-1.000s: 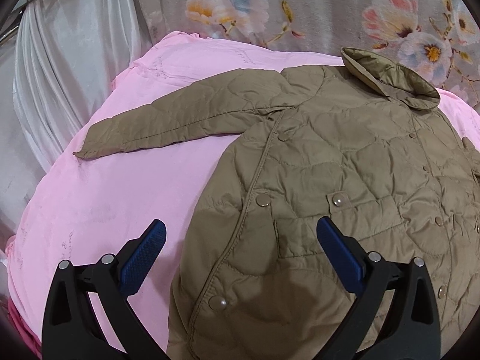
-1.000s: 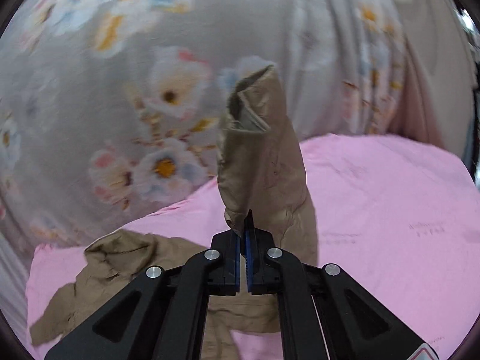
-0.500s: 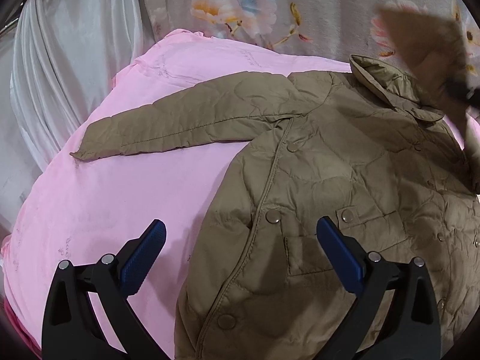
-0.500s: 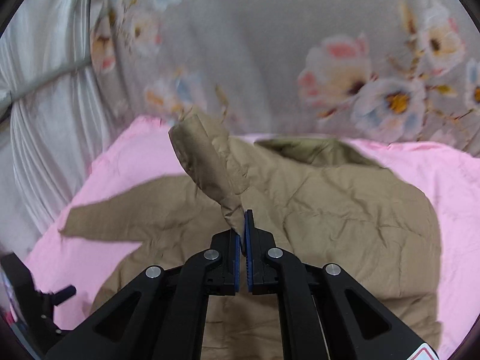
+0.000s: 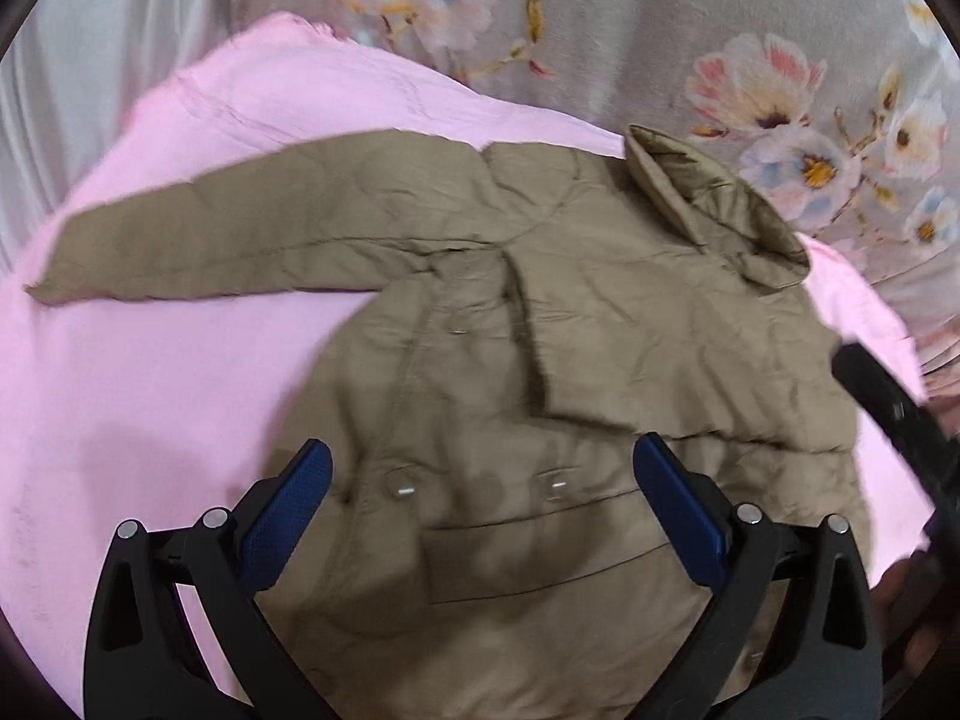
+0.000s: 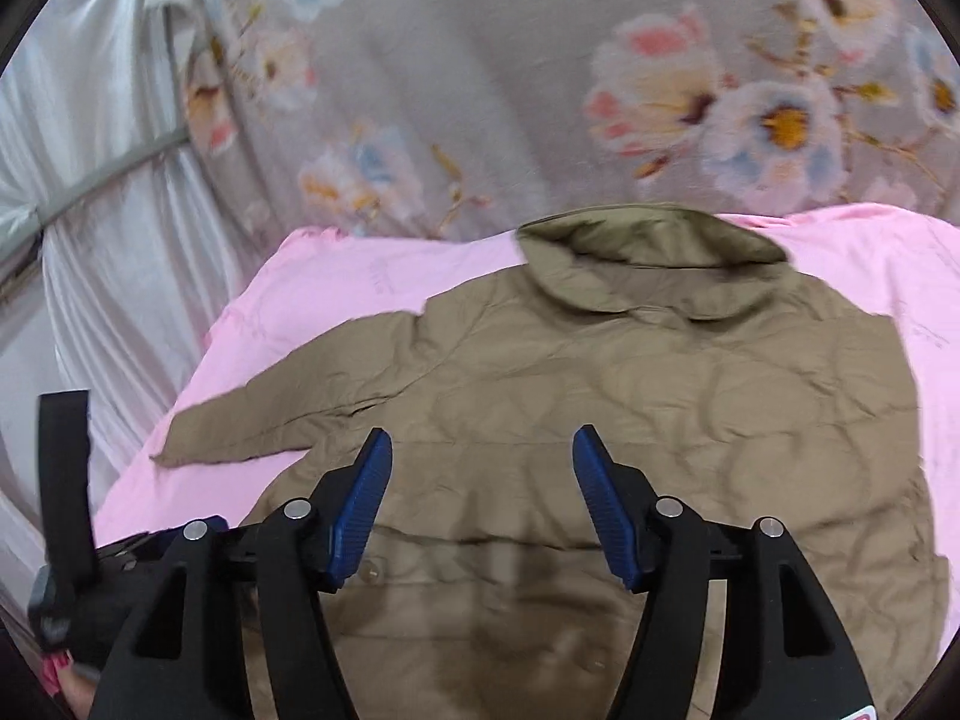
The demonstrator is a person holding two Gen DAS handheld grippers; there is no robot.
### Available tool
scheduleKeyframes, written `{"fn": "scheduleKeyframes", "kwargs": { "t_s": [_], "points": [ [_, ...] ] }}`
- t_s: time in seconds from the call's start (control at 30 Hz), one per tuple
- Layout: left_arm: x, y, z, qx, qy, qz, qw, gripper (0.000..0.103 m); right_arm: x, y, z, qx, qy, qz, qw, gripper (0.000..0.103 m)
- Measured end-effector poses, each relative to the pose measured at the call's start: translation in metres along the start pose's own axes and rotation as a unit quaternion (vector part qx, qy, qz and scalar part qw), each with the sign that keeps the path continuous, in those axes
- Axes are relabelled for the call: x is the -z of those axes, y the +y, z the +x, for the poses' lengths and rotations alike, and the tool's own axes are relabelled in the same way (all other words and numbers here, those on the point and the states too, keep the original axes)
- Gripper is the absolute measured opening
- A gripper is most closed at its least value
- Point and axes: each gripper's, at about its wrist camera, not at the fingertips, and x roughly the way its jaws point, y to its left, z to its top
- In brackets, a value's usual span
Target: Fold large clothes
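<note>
Olive-tan quilted jacket point(image 5: 540, 360) lies flat, front up, on a pink sheet point(image 5: 168, 372) covering the bed or tabletop, can't tell which. Collar point(image 5: 720, 204) sits at the far end, near a grey floral curtain point(image 5: 600, 30). One sleeve point(image 5: 228, 252) is stretched straight out to the left across the pink sheet, cuff near the sheet's left edge. The other sleeve point(image 5: 576, 336) is folded inward and lies diagonally over the chest, cuff end just above the snap buttons point(image 5: 405, 490). A flap pocket seam runs below the snaps.

Left tool point(image 5: 480, 516) hovers over the lower front of the jacket, blue pads point(image 5: 288, 510) spread wide, nothing between them, not touching fabric as far as I can tell. Right tool point(image 6: 480, 498) is over the jacket's middle, jaws opening, blue pads point(image 6: 600, 504) apart with no cloth pinched between them; fabric lies under the gap only.

Right wrist view: jacket point(image 6: 600, 420) fills the centre, collar point(image 6: 648, 246) far, outstretched sleeve point(image 6: 288, 414) to the left. Left tool's black body point(image 6: 66, 480) shows at the left edge. Silver-white satin drape point(image 6: 90, 210) hangs left of the curtain point(image 6: 480, 60). In the left wrist view the right tool shows as a blurred black bar point(image 5: 888, 414) at the right edge, beside the jacket's right side. Both views slightly motion-blurred.
</note>
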Motion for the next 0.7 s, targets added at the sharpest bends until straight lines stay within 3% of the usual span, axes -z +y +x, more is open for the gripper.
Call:
{"fn": "scheduleKeyframes", "kwargs": {
  "t_s": [0.2, 0.37, 0.4, 0.47, 0.53, 0.57, 0.6, 0.7],
  "points": [
    [-0.014, -0.015, 0.044, 0.058, 0.066, -0.055, 0.9946, 0.098, 0.012, -0.097, -0.033, 0.076, 0.000, 0.110, 0.991, 0.062],
    [-0.025, -0.021, 0.062, 0.088, 0.078, -0.096, 0.9885, 0.096, 0.028, -0.184, -0.036, 0.087, 0.010, 0.245, 0.966, 0.062],
    [-0.028, -0.021, 0.064, 0.093, 0.081, -0.101, 0.9872, 0.089, 0.029, -0.195, -0.035, 0.088, 0.013, 0.261, 0.961, 0.062],
    [-0.034, -0.023, 0.068, 0.101, 0.080, -0.105, 0.9861, 0.065, 0.032, -0.219, -0.026, 0.086, 0.016, 0.296, 0.951, 0.063],
    [-0.040, -0.026, 0.071, 0.086, 0.078, -0.092, 0.9889, 0.033, 0.033, -0.237, -0.017, 0.078, 0.016, 0.324, 0.943, 0.063],
    [-0.044, -0.029, 0.071, 0.073, 0.071, -0.080, 0.9916, 0.022, 0.033, -0.243, -0.012, 0.072, 0.014, 0.334, 0.940, 0.061],
    [-0.048, -0.031, 0.070, 0.062, 0.064, -0.067, 0.9937, 0.008, 0.032, -0.250, -0.007, 0.069, 0.009, 0.341, 0.937, 0.053],
    [-0.062, -0.031, 0.060, 0.051, 0.031, -0.045, 0.9972, 0.004, 0.023, -0.258, 0.005, 0.077, 0.010, 0.341, 0.937, 0.006]
  ]
}}
